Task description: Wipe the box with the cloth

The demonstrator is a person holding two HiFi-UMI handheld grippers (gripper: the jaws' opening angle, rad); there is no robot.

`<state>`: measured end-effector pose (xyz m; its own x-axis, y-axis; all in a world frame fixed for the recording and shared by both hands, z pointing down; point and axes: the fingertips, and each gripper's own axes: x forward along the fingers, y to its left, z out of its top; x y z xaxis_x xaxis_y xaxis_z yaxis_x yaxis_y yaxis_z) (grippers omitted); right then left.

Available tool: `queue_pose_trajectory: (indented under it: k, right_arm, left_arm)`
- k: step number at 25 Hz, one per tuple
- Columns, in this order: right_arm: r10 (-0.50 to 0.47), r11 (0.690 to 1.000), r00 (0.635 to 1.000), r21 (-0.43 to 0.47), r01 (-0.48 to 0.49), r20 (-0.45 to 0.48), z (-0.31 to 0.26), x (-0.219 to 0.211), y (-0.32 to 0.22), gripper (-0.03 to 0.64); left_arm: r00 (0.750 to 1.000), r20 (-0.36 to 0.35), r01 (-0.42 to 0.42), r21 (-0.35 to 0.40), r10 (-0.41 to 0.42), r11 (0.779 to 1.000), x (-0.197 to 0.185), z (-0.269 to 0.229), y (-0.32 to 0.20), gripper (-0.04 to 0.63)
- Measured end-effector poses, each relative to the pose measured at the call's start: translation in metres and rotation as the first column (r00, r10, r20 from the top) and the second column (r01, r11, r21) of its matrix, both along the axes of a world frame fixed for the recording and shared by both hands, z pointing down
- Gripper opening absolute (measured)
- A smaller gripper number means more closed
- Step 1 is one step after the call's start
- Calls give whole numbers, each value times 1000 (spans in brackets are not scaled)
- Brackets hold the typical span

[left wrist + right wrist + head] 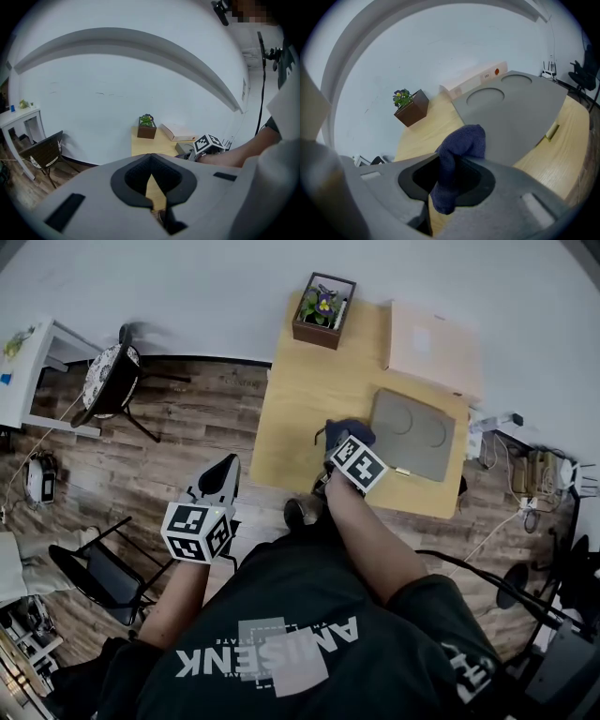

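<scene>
Right gripper (448,174) pinches bunched navy cloth (462,142), apparently terry.

Reads as a sparsely furnished office or studio room. Shown by a plain white wall (206,287) meeting a wood-look plank floor (187,456) along a dark skirting. Furnished with a small light-wood table (300,418) pushed against that wall, carrying a flowering potted plant (323,307) in a brown wooden box. Flanked at the left by a white side table (28,367), a round-seated chair (111,381) and a black chair (98,577). Cluttered at the right with a power strip (502,421), loose cables and black stands (548,606) on the floor.
</scene>
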<state>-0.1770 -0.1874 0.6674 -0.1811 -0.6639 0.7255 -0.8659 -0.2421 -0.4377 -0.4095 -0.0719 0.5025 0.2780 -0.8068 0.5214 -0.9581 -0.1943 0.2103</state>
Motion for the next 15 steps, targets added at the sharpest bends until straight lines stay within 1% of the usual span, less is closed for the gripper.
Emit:
queue_pose_trajectory:
  k: [3,8,15]
  right_arm:
    - [40,999,999,-8,-40,15,0,1,-14,81]
    - [74,997,997,-4,-74,20,0,5,-42,81]
    - [94,996,996,2,-94,10,-7,7,-81,81]
  left_arm:
    - [1000,11,14,-4,-14,1000,-3,-1,-3,2]
    - [999,42,27,-8,-26,1000,-4,-1,-9,2]
    - [997,30,68,-32,-67,997,-8,1,-18,2]
